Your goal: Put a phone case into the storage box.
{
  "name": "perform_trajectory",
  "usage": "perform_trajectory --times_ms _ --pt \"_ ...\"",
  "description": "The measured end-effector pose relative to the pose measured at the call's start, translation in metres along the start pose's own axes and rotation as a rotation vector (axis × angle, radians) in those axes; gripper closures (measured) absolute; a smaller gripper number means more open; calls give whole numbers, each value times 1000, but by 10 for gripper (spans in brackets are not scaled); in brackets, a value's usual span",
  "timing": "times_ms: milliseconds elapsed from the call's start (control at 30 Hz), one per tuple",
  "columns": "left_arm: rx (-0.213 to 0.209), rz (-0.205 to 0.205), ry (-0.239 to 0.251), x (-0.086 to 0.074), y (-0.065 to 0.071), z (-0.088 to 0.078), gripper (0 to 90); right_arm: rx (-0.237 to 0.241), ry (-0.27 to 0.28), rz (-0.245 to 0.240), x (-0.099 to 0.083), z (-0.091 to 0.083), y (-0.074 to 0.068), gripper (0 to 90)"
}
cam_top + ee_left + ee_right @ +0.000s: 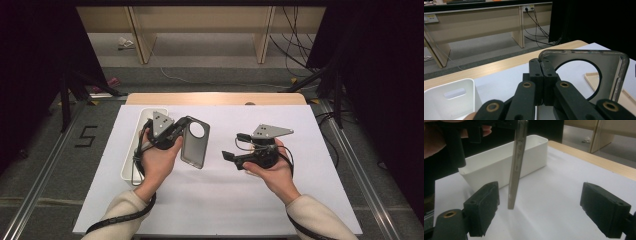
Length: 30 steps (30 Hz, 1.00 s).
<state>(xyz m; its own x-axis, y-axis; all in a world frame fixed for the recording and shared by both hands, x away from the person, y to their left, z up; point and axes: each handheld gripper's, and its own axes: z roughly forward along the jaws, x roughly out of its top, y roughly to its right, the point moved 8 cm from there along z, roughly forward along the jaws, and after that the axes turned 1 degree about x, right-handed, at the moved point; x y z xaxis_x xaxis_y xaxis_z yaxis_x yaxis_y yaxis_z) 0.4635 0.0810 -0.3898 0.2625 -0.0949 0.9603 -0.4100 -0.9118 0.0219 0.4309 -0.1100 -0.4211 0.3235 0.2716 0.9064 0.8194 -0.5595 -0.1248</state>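
The phone case [195, 142] is pinched at its top corner by the left gripper [176, 131] and held clear above the white sheet [225, 200], its lower edge hanging free. A white bin [131, 150] is seen just beside it at the table's left. The right gripper [231, 146], jaws spread wide with nothing between them, is held level, aimed at the case across open sheet.

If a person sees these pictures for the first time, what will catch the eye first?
Probably the grey phone case with its big round hole, held up above the white table cover by the shut left gripper. Next, the right gripper beside it, jaws wide open and empty, and the white bin at the left edge.
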Motion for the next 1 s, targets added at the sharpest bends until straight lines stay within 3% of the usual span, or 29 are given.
perform_trajectory --times_ms 1000 --pt "47 -43 43 18 -25 -8 889 -75 -6 25 -20 -31 25 171"
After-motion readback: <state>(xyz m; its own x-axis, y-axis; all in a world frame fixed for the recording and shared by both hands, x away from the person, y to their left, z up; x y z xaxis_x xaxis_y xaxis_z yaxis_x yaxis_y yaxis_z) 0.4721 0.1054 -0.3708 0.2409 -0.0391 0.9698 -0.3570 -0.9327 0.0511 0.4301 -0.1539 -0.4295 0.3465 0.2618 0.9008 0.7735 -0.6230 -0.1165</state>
